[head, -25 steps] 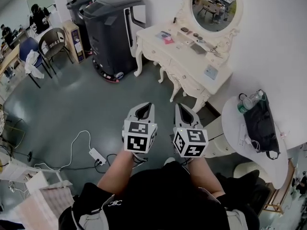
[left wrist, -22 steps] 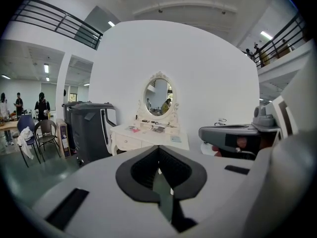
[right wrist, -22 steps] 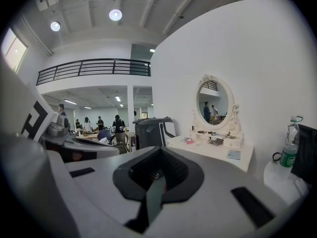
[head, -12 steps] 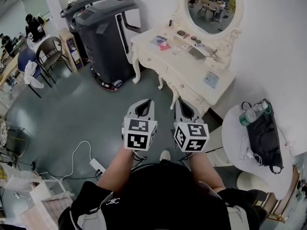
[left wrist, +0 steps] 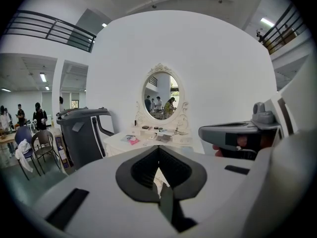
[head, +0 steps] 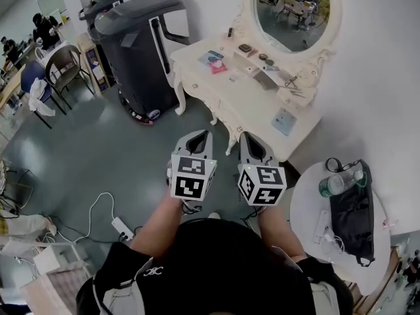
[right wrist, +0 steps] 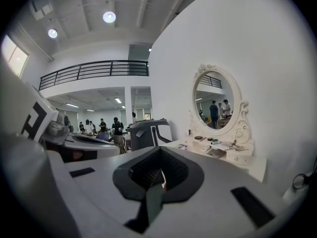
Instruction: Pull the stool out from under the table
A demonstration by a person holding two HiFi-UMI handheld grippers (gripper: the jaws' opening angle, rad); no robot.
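Now the white counter (head: 252, 100) sits lower and nearer in the head view than a second ago. The person has stepped toward it, so I judge this to be the approach, with nothing touched yet. At the left, the smooth grey-green floor (head: 79, 149) carries a white power strip (head: 120, 227) with a looping cable. Beyond it stands a tall dark grey plastic machine (head: 134, 41) with a rounded lid. The left gripper (head: 199, 140) has its matte fingers clenched together on nothing. It hangs just beside the right gripper (head: 249, 142), whose fingers are likewise pressed together and empty, and both aim at the counter's front. The counter is glossy cream with curled carved legs and scalloped edges. Above it is an oval mirror (head: 298, 8) in an ornate frame. The stool cannot be made out; if it is tucked under the counter, the top and the grippers hide it. Furthest right, a round white side table (head: 303, 209) bears a limp black bag (head: 351, 209) and a clear bottle (head: 333, 184).
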